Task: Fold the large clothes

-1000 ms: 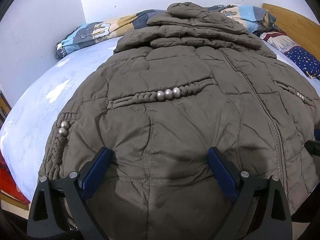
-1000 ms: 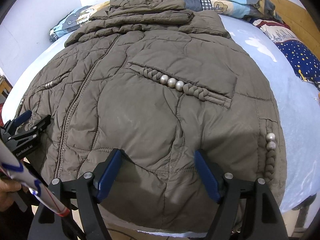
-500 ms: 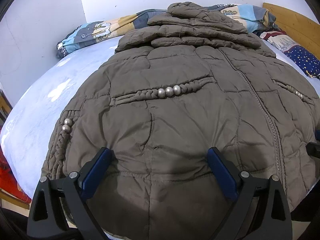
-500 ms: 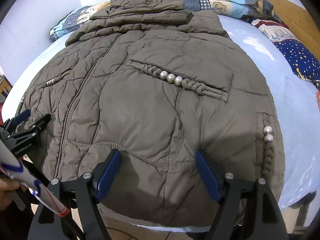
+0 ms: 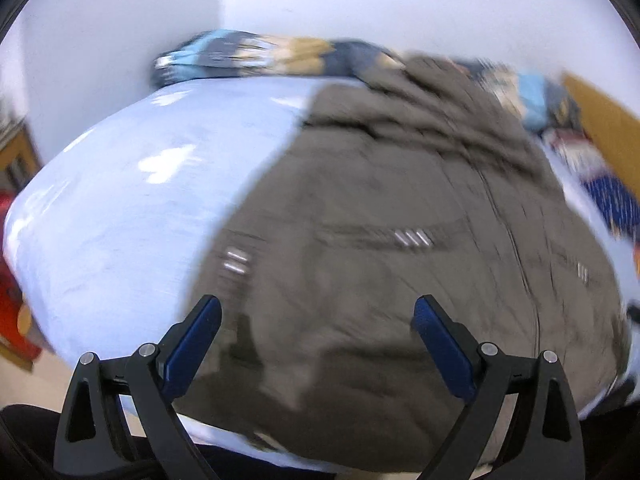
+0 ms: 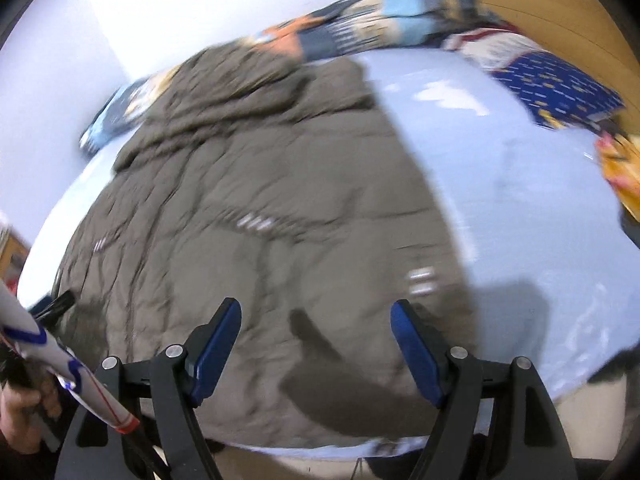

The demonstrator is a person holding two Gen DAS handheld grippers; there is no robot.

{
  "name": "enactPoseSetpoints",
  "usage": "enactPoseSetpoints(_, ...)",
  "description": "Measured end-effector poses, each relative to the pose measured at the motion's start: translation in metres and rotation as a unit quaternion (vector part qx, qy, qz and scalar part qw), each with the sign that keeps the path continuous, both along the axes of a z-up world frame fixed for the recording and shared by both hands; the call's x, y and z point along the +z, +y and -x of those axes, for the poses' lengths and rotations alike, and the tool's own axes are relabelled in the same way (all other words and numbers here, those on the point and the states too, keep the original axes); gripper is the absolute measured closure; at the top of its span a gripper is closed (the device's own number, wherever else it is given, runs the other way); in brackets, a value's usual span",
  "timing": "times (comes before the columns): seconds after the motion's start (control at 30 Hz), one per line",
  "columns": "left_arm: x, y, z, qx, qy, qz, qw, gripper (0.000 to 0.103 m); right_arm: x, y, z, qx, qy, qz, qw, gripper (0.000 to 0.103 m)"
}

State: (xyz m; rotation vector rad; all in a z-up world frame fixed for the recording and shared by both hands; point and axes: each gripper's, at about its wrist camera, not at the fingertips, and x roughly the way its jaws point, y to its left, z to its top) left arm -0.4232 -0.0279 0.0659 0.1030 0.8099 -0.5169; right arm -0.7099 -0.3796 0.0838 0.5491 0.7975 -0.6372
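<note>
Both tools gape empty: our left tool [image 5: 316, 320] and right tool [image 6: 316, 322] hang above the near hem of the brown coat [image 5: 400, 240]. We see it spread flat on the bed [image 5: 120, 200], long axis running from the near edge toward the headboard; each tool seems equally near.

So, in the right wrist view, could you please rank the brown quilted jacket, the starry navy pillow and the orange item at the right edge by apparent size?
1. Brown quilted jacket, by far the largest.
2. Starry navy pillow.
3. Orange item, though the frame edge cuts it off, so its rank is unsure.
</note>
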Motion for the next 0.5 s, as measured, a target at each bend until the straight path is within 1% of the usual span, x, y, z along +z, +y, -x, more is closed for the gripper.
enactPoseSetpoints(0.03,0.002,0.012,-0.009,0.019,0.007,0.013,0.9997,0.006,0.001,-0.009,0.009,-0.02,-0.004,-0.005,1.0,0.021)
enactPoseSetpoints(0.1,-0.002,0.034,-0.029,0.053,0.043,0.037,0.997,0.006,-0.003,-0.03,0.027,-0.063,-0.011,-0.031,0.997,0.021)
enactPoseSetpoints(0.13,-0.008,0.044,-0.039,0.07,0.066,0.045,0.9943,0.006,-0.01,-0.044,0.04,-0.089,-0.023,-0.063,0.994,0.021)
enactPoseSetpoints(0.17,-0.016,0.054,-0.047,0.087,0.093,0.055,0.9903,0.006,-0.013,-0.05,0.045,-0.1,-0.031,-0.079,0.991,0.021)
enactPoseSetpoints(0.2,-0.025,0.064,-0.053,0.101,0.124,0.073,0.9843,0.007,-0.02,-0.059,0.054,-0.118,-0.044,-0.108,0.986,0.021)
enactPoseSetpoints(0.23,-0.034,0.073,-0.058,0.114,0.152,0.091,0.9775,0.007,-0.025,-0.064,0.06,-0.128,-0.052,-0.127,0.982,0.021)
enactPoseSetpoints(0.3,-0.047,0.085,-0.063,0.131,0.192,0.11,0.9665,0.009,-0.035,-0.069,0.07,-0.139,-0.062,-0.157,0.976,0.021)
enactPoseSetpoints(0.33,-0.055,0.091,-0.064,0.135,0.216,0.126,0.9588,0.009,-0.038,-0.07,0.071,-0.14,-0.064,-0.166,0.974,0.021)
enactPoseSetpoints(0.37,-0.059,0.093,-0.064,0.136,0.229,0.137,0.9541,0.009,-0.043,-0.071,0.072,-0.138,-0.07,-0.181,0.971,0.021)
enactPoseSetpoints(0.4,-0.066,0.096,-0.063,0.136,0.249,0.155,0.9461,0.01,-0.045,-0.071,0.072,-0.135,-0.076,-0.191,0.969,0.021)
enactPoseSetpoints(0.43,-0.068,0.097,-0.061,0.134,0.258,0.161,0.9432,0.01,-0.05,-0.07,0.072,-0.131,-0.088,-0.213,0.964,0.021)
enactPoseSetpoints(0.47,-0.068,0.095,-0.06,0.131,0.258,0.164,0.943,0.01,-0.056,-0.069,0.071,-0.127,-0.099,-0.237,0.958,0.021)
enactPoseSetpoints(0.5,-0.067,0.093,-0.057,0.124,0.255,0.167,0.9444,0.01,-0.06,-0.067,0.068,-0.124,-0.1,-0.25,0.955,0.021)
